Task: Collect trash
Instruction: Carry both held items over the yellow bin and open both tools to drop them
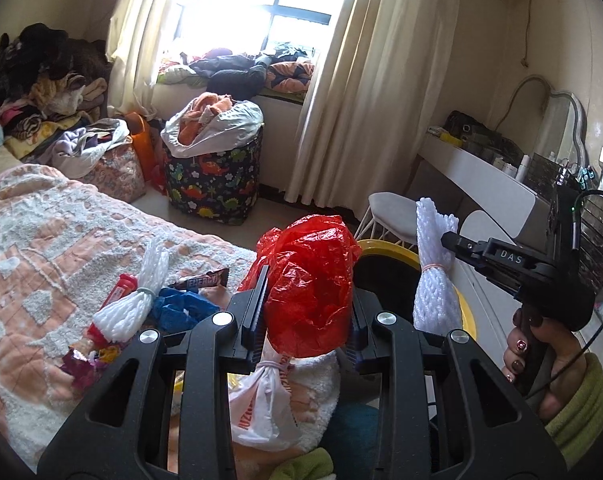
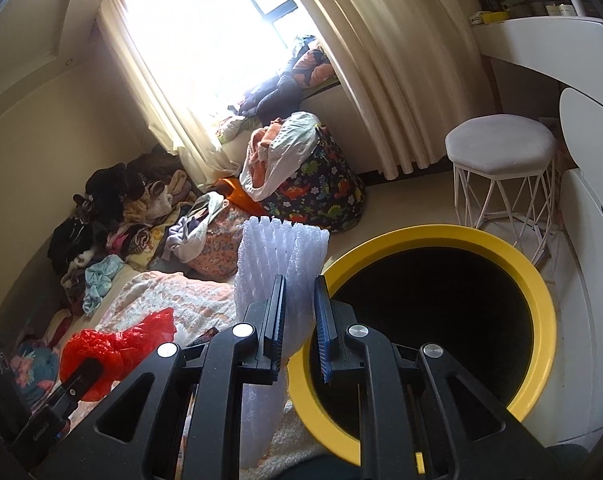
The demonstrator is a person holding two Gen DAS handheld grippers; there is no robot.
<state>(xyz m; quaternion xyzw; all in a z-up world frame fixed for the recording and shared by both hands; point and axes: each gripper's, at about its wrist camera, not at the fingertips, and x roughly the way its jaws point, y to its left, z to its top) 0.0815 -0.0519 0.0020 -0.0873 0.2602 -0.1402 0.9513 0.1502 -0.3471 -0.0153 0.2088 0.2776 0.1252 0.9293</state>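
My left gripper [image 1: 307, 312] is shut on a crumpled red plastic bag [image 1: 309, 276], held above the bed's edge just left of the bin. The bin is black inside with a yellow rim [image 1: 385, 245]. In the right wrist view my right gripper [image 2: 299, 316] is shut on a white foam net [image 2: 281, 248] at the left side of the yellow rim [image 2: 541, 300]. From the left wrist view, the right gripper [image 1: 447, 238] holds that foam net [image 1: 435, 264] over the bin, with a hand on its handle. The red bag [image 2: 117, 344] shows at lower left.
On the bed's blanket [image 1: 41, 232] lie another white foam net [image 1: 133, 300], a blue wrapper [image 1: 181, 308], a brown bar wrapper [image 1: 199, 282] and a tied white plastic bag [image 1: 261, 400]. A white stool [image 2: 501, 144], a dinosaur-print hamper [image 2: 321, 188] and a white vanity [image 1: 481, 168] stand around the bin.
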